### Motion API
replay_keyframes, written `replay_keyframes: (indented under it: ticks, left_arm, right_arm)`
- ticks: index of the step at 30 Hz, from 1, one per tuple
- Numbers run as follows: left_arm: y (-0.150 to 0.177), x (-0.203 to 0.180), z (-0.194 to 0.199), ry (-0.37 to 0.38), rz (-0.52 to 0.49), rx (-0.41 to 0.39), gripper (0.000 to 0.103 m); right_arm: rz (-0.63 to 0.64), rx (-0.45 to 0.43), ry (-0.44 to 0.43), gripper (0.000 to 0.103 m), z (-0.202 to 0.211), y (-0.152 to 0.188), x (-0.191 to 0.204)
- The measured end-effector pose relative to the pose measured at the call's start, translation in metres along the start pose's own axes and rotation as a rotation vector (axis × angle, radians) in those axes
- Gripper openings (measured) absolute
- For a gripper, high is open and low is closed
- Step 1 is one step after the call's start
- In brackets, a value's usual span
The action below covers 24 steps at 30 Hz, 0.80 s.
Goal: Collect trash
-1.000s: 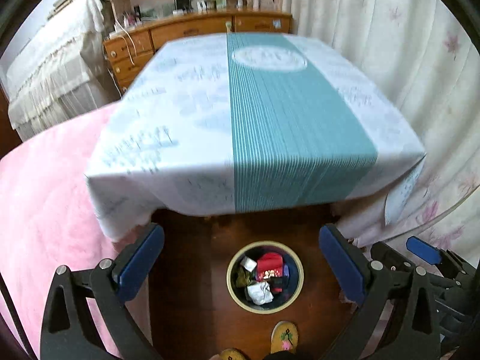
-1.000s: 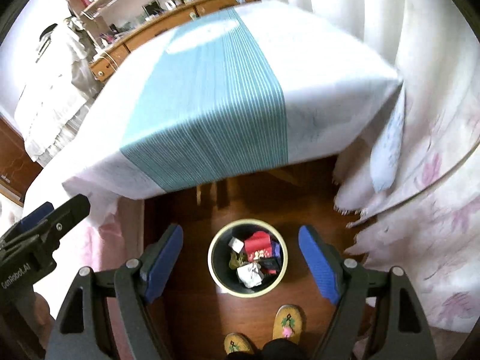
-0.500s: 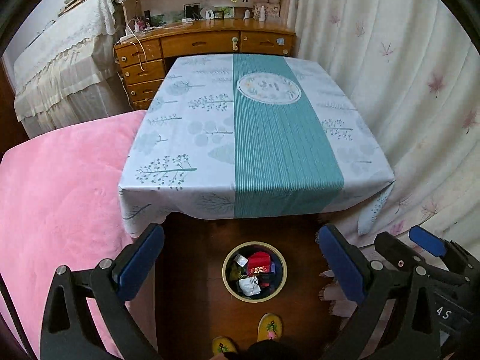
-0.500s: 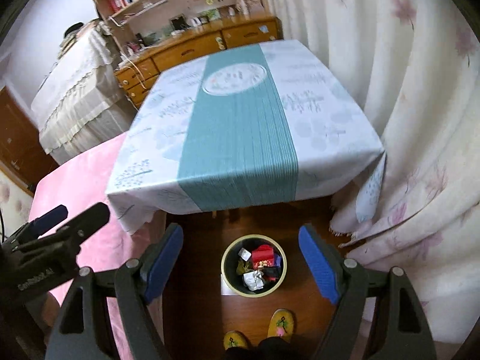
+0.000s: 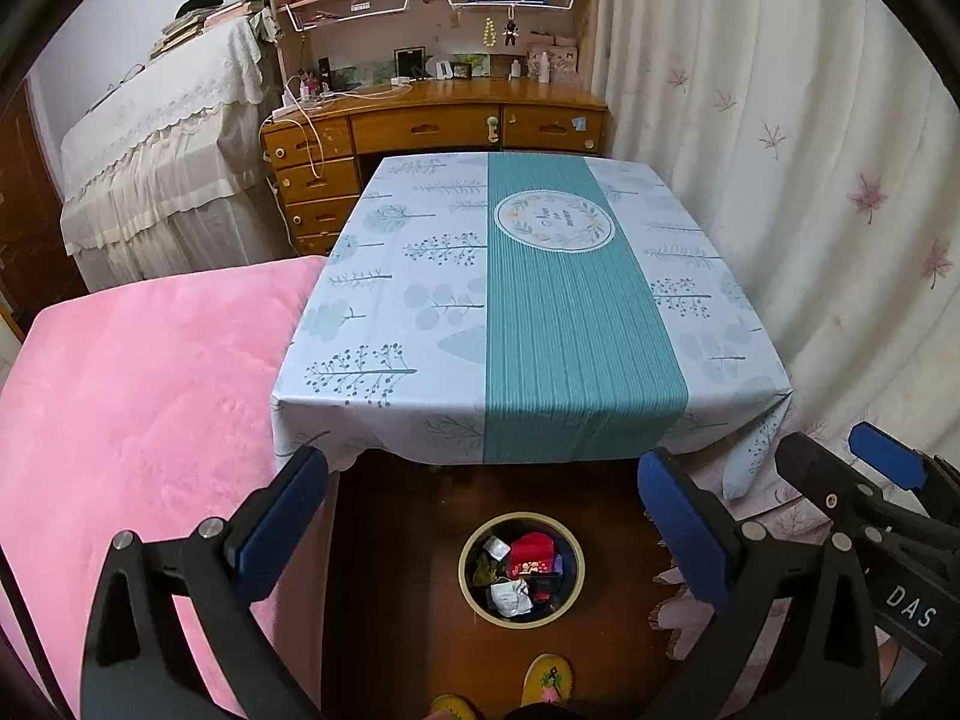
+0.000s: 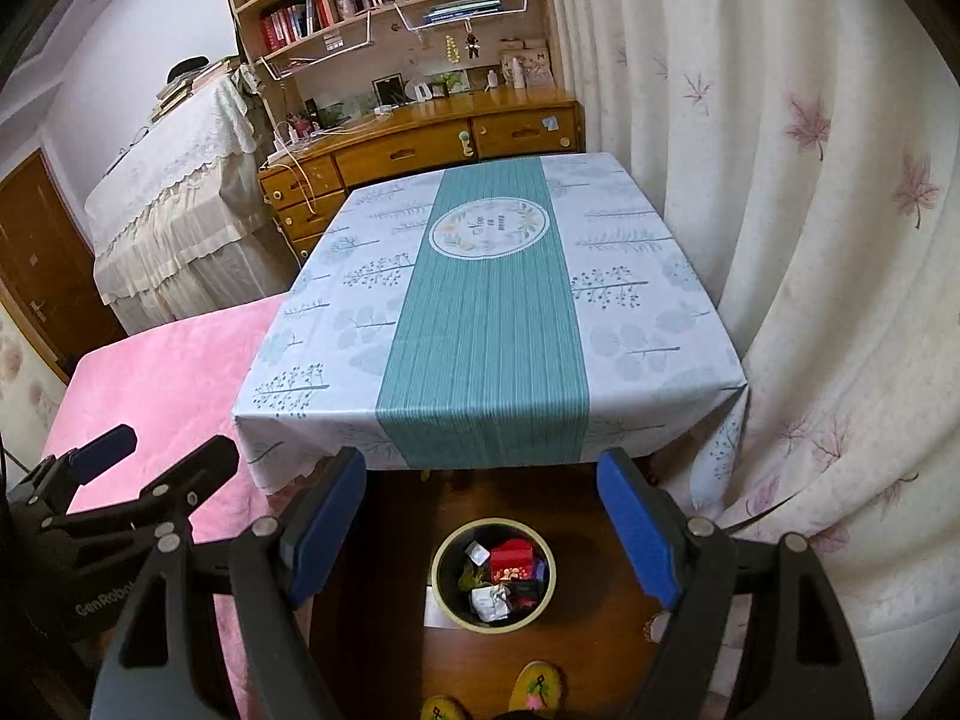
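On the floor: the trash bin (image 5: 521,570) sits just in front of the worktop (image 5: 420,276), by the person's slippers (image 5: 546,679), so stuff can be dropped straight down into it.
Bin contents: a red packet (image 5: 531,549), a crumpled white wrapper (image 5: 510,595) and some darker bits I can't make out. So the trash is already in there, far as I can tell.
Worktop: covered by a tablecloth with a teal stripe, nothing lying on it that I can see. Looks cleared to me.
Left gripper (image 5: 483,516): fingers spread wide, holding nothing, hanging high above the bin.
Right gripper (image 6: 483,522): same deal, fingers wide apart and empty, just beside the left one.
Why both are up here: my guess is the job's basically done and this is a pulled-back view of the result.
Around: pink bed (image 5: 138,396) to the left, curtain (image 5: 810,192) on the right.
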State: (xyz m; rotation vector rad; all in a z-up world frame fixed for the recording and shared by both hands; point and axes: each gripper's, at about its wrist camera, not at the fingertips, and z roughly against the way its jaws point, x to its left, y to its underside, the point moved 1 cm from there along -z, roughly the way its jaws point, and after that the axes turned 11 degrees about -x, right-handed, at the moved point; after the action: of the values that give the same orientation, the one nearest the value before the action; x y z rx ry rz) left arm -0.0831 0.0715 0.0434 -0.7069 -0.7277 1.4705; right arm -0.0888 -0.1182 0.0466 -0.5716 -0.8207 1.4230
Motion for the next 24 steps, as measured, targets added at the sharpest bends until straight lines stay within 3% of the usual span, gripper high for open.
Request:
replay_keyframes:
  ticks: [24]
  left_arm:
    - [0.005, -0.014, -0.010, -0.022, 0.026, 0.039, 0.102]
  right_arm:
    - [0.019, 0.013, 0.027, 0.080, -0.011, -0.002, -0.015]
